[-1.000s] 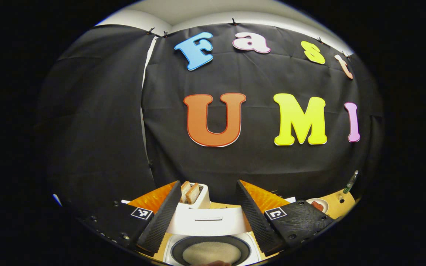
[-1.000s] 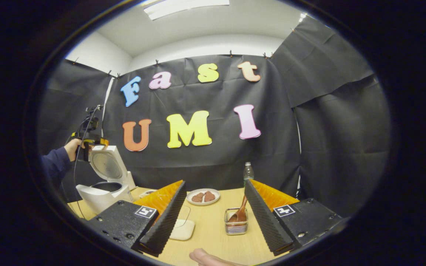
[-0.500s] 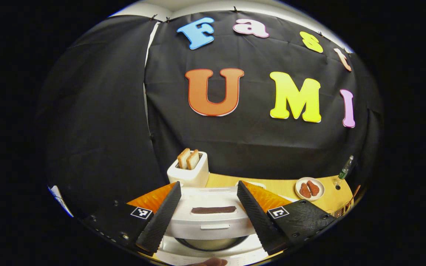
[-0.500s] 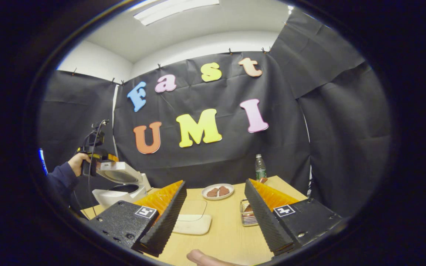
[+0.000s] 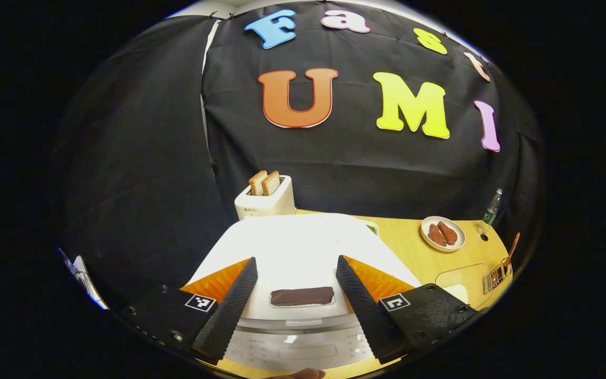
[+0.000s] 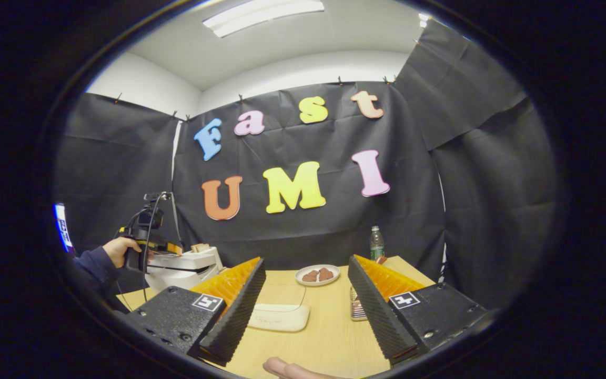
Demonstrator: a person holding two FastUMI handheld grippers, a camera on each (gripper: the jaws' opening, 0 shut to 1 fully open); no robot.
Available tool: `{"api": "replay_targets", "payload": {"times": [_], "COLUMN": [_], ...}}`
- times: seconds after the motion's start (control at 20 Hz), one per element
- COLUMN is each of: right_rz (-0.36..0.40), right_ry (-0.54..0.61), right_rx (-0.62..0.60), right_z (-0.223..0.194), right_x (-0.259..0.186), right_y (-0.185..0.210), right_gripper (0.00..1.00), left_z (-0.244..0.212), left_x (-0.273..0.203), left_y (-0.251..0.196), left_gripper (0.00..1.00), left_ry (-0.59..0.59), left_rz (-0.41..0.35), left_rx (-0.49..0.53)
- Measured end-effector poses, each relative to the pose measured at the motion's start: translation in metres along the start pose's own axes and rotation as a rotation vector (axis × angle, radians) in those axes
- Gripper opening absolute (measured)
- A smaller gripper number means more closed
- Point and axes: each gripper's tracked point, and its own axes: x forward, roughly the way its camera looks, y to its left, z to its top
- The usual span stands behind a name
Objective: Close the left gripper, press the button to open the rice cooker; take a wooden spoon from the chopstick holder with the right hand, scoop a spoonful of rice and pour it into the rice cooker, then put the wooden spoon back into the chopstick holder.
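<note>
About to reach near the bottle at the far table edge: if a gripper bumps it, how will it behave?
The bottle stands tall and narrow on a small base, so it probably tips easily. Its round body would likely roll once down. It sits close to the table corner beside the wall, so it might fall off.

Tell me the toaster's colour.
White, clearest in the left gripper view: toaster, two bread slices sticking up.

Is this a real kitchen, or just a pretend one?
Probably a pretend kitchen set up in a booth. A rice cooker, a toaster holding bread and a plate of food sit on one wooden table, with black cloth hung all round as walls.
</note>
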Motion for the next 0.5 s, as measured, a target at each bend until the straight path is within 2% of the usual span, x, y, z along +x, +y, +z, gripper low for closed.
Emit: {"api": "replay_targets", "payload": {"times": [0.1,0.2,0.4,0.45,0.5], "right_rz": [0.024,0.038,0.073,0.068,0.065], "right_ry": [-0.014,-0.022,0.018,0.023,0.025], "right_rx": [-0.016,-0.006,0.005,-0.004,-0.008], "right_z": [0.008,0.007,-0.019,-0.021,-0.022], "right_x": [-0.004,-0.01,-0.022,-0.023,-0.025], "right_y": [0.016,0.024,0.04,0.04,0.041], "right_gripper": [1.0,0.96,1.0,0.96,0.96], "left_z": [-0.016,-0.024,-0.026,-0.026,-0.025], "left_x": [-0.002,-0.005,-0.01,-0.013,-0.014], "left_y": [-0.001,-0.003,-0.003,-0.004,-0.004], "left_gripper": [0.98,0.98,0.98,0.98,0.98], "left_ry": [0.025,0.045,0.054,0.052,0.033], "left_rz": [-0.006,-0.016,-0.041,-0.044,-0.049], "left_rx": [-0.001,0.018,0.022,0.023,0.036]}}
